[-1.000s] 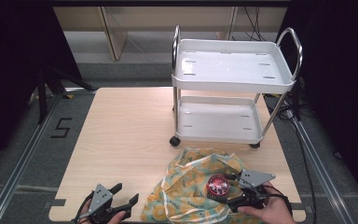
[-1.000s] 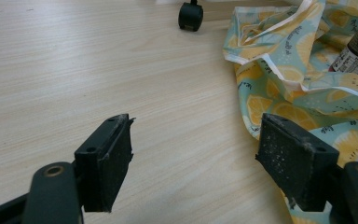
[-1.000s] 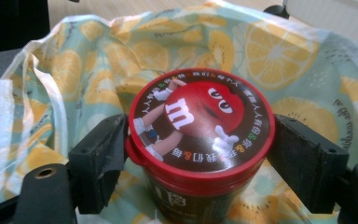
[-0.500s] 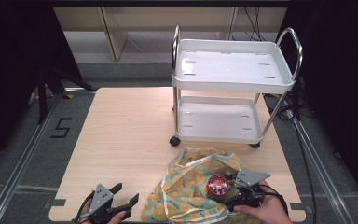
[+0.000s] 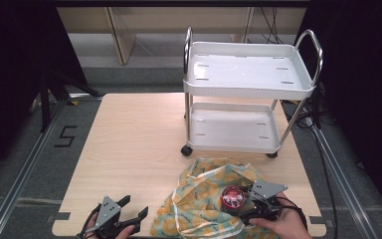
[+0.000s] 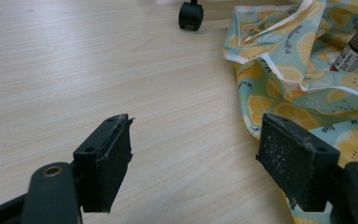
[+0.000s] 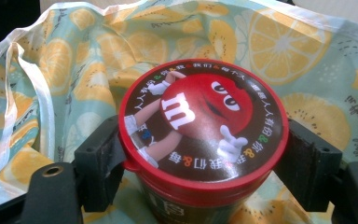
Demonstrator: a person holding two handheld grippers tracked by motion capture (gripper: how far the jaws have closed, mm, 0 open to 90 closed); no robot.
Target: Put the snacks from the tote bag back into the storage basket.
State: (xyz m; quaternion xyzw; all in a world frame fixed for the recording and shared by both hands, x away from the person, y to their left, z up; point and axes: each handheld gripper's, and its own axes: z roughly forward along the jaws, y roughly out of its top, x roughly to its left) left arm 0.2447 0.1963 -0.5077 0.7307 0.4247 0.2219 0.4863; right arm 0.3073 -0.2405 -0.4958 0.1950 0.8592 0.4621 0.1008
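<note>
Nudged slightly nearer, right gripper (image 5: 247, 205) clamps the candy tub (image 5: 233, 198); left gripper (image 5: 129, 214) rests low, jaws wide, empty.

Light wood counter (image 5: 139, 149) with rounded corners, sitting on grey carpeted floor (image 5: 25, 149) that has a black "5" marking (image 5: 65, 136) just left of it and metal rails (image 5: 17, 174) running along both sides. White two-tier cart (image 5: 248, 74) with chrome handles stands on black castors at the far right of the counter, both trays bare. Behind, a pale wood panel wall (image 5: 179, 20) with a leaning board (image 5: 122, 35), cables (image 5: 271, 20) hanging at right, black curtains (image 5: 15, 59) on both sides; even overhead light, soft shadows.
</note>
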